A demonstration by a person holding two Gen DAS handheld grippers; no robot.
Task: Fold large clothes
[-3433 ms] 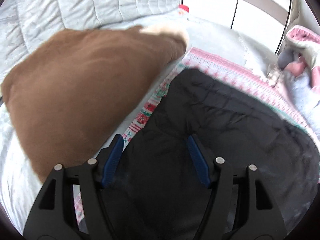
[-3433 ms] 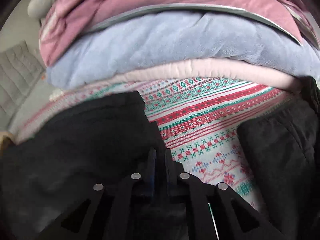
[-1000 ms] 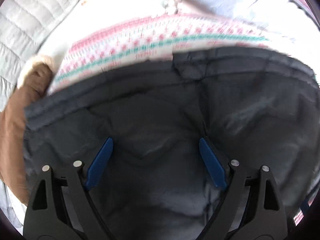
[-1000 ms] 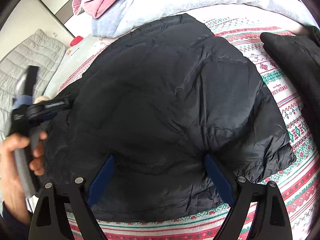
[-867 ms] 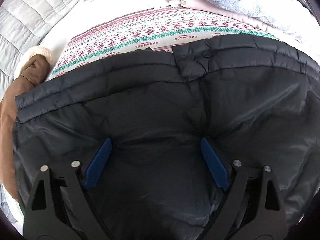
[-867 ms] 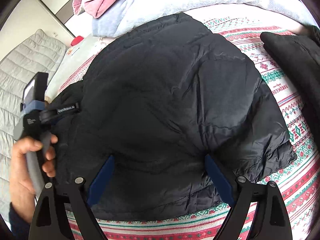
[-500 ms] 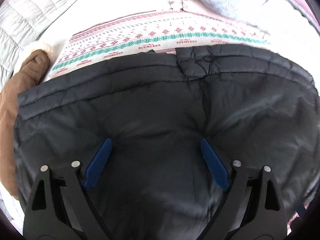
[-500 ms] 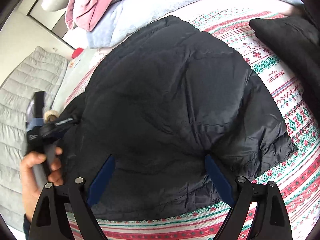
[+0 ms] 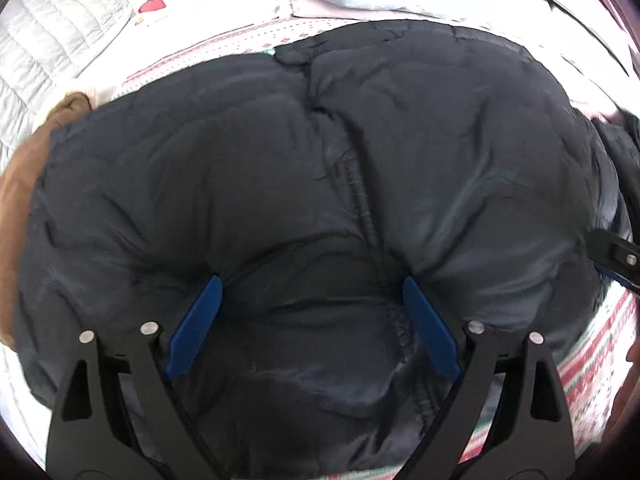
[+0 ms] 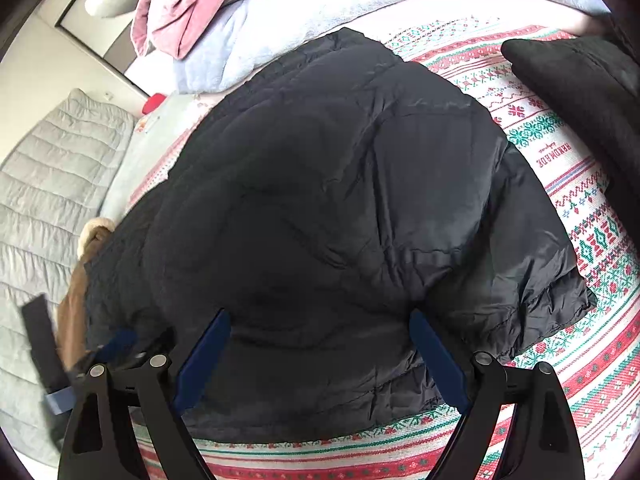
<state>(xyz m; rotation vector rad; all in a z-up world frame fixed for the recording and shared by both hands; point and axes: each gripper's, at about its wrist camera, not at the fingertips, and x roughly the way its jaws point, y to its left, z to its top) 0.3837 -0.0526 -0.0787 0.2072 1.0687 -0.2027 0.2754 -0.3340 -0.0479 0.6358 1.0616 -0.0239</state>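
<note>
The black puffer jacket (image 9: 304, 184) lies spread on the patterned blanket (image 10: 560, 208). Left gripper (image 9: 312, 312) and right gripper (image 10: 320, 344) hover agape above it. Only the left view shows its zipper (image 9: 360, 204); the right shows another dark garment (image 10: 580, 80).

Black puffer jacket (image 10: 340, 200) on a red-green-white patterned blanket (image 10: 580, 240) (snowflake bands); brown garment (image 9: 16, 184) beside.

Bright daylight; blown-out whites up top; fisheye-warped, dark corners; blurred side edges
</note>
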